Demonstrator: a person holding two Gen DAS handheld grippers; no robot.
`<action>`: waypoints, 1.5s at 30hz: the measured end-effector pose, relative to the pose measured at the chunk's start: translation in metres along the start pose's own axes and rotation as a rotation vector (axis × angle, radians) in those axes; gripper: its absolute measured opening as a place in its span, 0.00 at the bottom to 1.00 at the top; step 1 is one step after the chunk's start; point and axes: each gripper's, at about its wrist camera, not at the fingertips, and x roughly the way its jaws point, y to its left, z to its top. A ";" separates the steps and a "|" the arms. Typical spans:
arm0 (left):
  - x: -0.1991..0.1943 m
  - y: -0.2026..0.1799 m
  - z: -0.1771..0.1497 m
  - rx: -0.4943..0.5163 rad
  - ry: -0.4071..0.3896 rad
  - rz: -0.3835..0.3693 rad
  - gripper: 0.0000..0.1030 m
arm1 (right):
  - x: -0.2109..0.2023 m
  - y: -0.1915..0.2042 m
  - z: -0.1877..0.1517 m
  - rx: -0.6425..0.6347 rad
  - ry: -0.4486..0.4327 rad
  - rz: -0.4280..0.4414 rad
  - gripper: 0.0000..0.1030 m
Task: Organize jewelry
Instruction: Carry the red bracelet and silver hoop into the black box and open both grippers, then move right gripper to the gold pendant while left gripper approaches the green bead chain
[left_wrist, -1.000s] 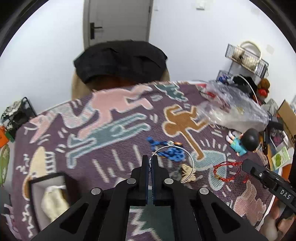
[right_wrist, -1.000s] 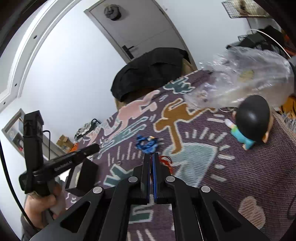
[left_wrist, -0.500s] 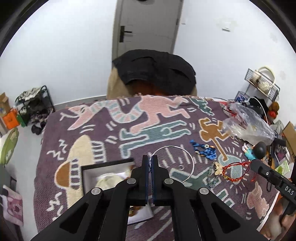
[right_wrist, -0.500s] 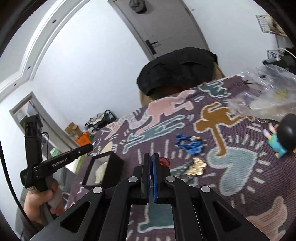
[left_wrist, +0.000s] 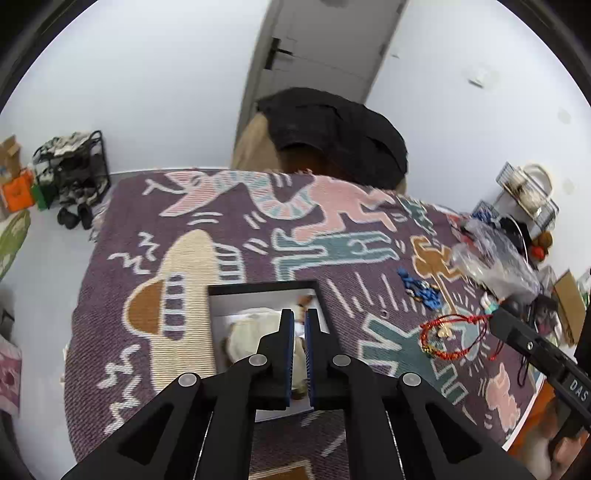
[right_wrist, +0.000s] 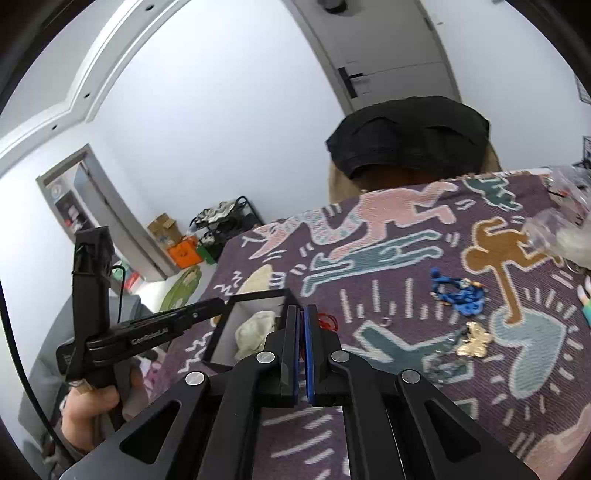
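Observation:
My left gripper (left_wrist: 299, 312) hangs over the open black jewelry box (left_wrist: 258, 286), above the cream cloth (left_wrist: 251, 328) inside it. Its jaws are opening, with a narrow gap and nothing I can make out between them. No silver hoop shows at its tips. In the right wrist view the left gripper (right_wrist: 221, 303) reaches the box (right_wrist: 216, 345) from the left. My right gripper (right_wrist: 302, 308) is shut on a red string bracelet (right_wrist: 327, 319), just right of the box. In the left wrist view that bracelet (left_wrist: 448, 356) dangles from the right gripper (left_wrist: 493, 319).
On the patterned cloth (left_wrist: 184, 258) lie a blue piece (right_wrist: 458, 291), a gold butterfly (right_wrist: 474, 343) and a small ring (right_wrist: 386, 322). A crumpled plastic bag (left_wrist: 495, 258) sits at the right edge. A chair with a black garment (left_wrist: 332, 136) stands behind the table.
Both grippers have swung left across the cloth to the box. The silver hoop held in the left gripper is gone from its tips, and its jaws have parted slightly.

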 end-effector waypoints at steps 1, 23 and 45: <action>-0.003 0.006 -0.001 -0.017 -0.007 0.000 0.06 | 0.001 0.004 0.000 -0.006 0.002 0.004 0.04; -0.045 0.064 -0.002 -0.097 -0.123 0.072 0.89 | 0.056 0.079 0.011 -0.108 0.055 0.032 0.77; -0.035 -0.022 0.001 0.019 -0.137 -0.018 0.89 | -0.002 -0.048 0.003 0.147 0.037 -0.073 0.77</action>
